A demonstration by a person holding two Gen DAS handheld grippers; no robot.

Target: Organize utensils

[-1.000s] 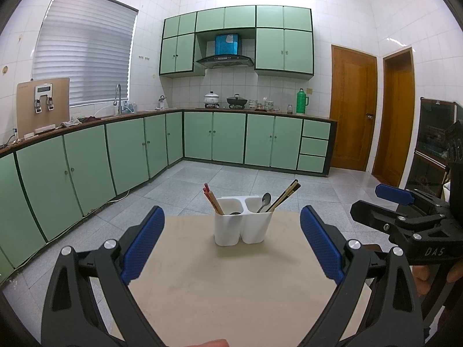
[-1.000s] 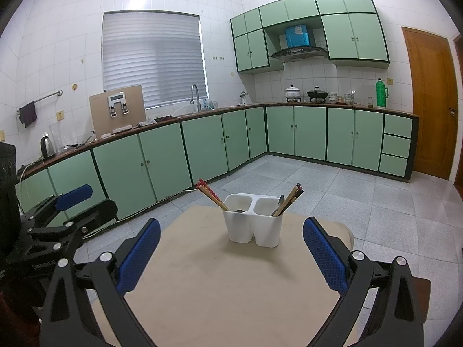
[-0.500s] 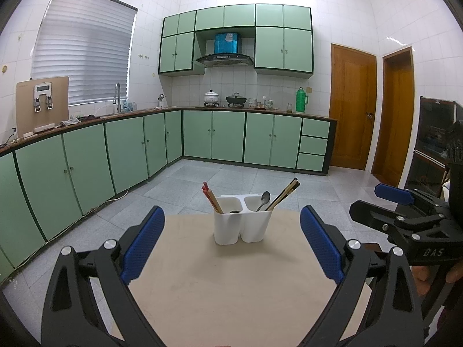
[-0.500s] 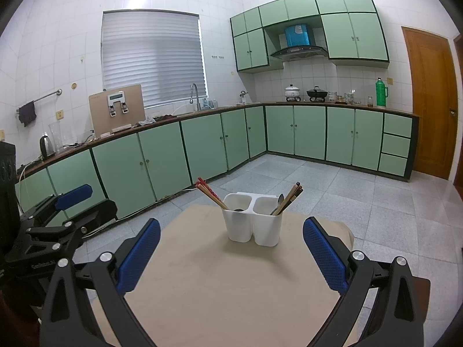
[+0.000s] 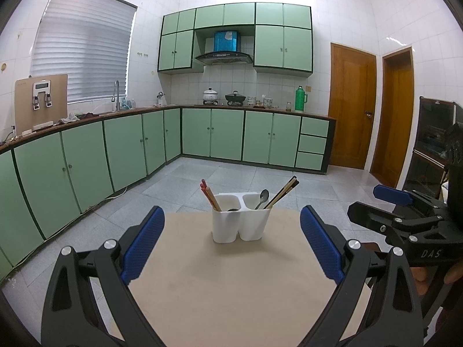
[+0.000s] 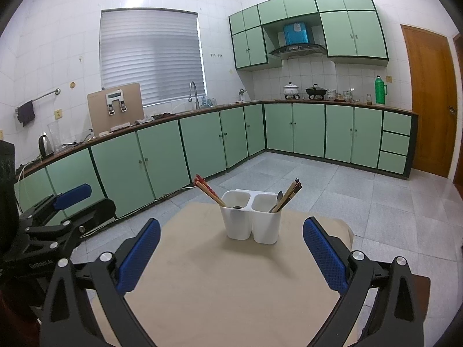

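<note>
A white two-cup utensil holder [image 5: 240, 219] [image 6: 251, 219] stands near the far edge of a beige table [image 5: 231, 283] [image 6: 231, 286]. Red-tipped chopsticks [image 5: 209, 198] [image 6: 209, 193] lean out of its left cup. A metal spoon [image 5: 262, 198] [image 6: 278, 199] and dark-tipped chopsticks [image 5: 285, 191] [image 6: 290, 195] lean in the right cup. My left gripper [image 5: 231, 243] is open, short of the holder, nothing between its blue pads. My right gripper [image 6: 231, 248] is open and empty too. Each gripper shows in the other's view: the right gripper [image 5: 405, 217] at the right edge, the left gripper [image 6: 58, 217] at the left edge.
Green cabinets [image 5: 130, 150] run along the left and back walls under a counter with a sink tap [image 5: 116, 94], pots [image 5: 210, 95] and a green thermos [image 5: 300, 98]. Two wooden doors [image 5: 351, 110] stand at the right. A dark cabinet [image 5: 434, 150] is at far right. Grey tiled floor [image 5: 231, 179] surrounds the table.
Both views have shifted only slightly; the holder sits a little nearer the table's far edge in the picture. Both grippers stay open and empty.
</note>
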